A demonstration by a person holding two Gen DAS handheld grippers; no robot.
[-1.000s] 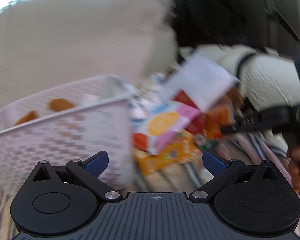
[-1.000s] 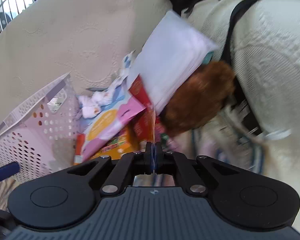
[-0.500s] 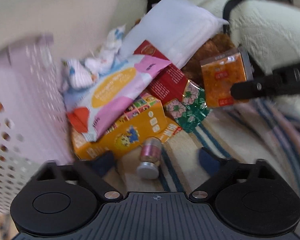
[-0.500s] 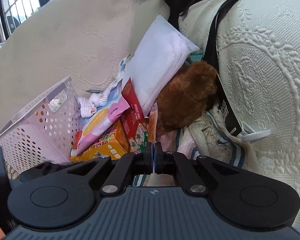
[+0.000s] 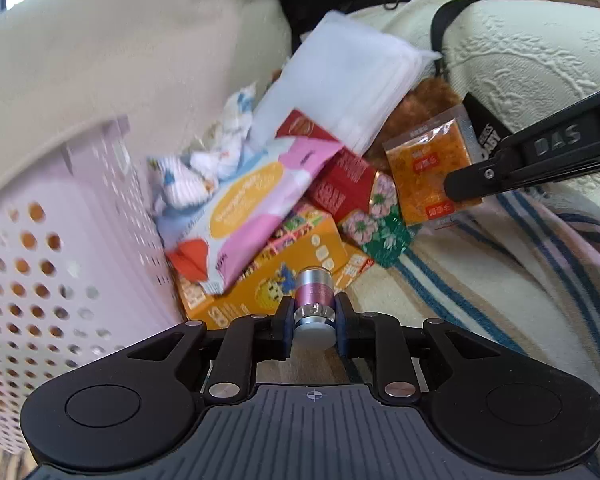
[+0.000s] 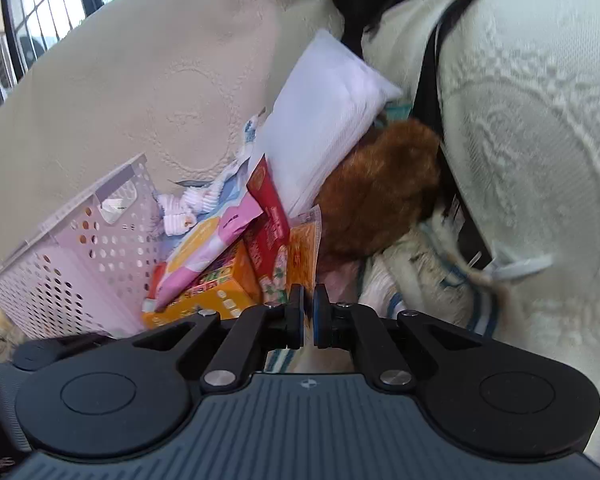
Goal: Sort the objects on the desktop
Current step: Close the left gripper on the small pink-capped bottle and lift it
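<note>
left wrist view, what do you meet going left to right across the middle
pale pink perforated plastic basket → pink and yellow soft wipes pack → red cardboard box → orange foil sachet → black right hand-held gripper

My two black claws

My left claw [image 5: 314, 326] had black arms, blue pads [image 5: 286, 330] and shiny round screws, with a gray ridged plate and a tiny cross mark below. My right claw [image 6: 308, 316] looked just the same. White letters "DAS" showed on its side in my left camera.
</note>
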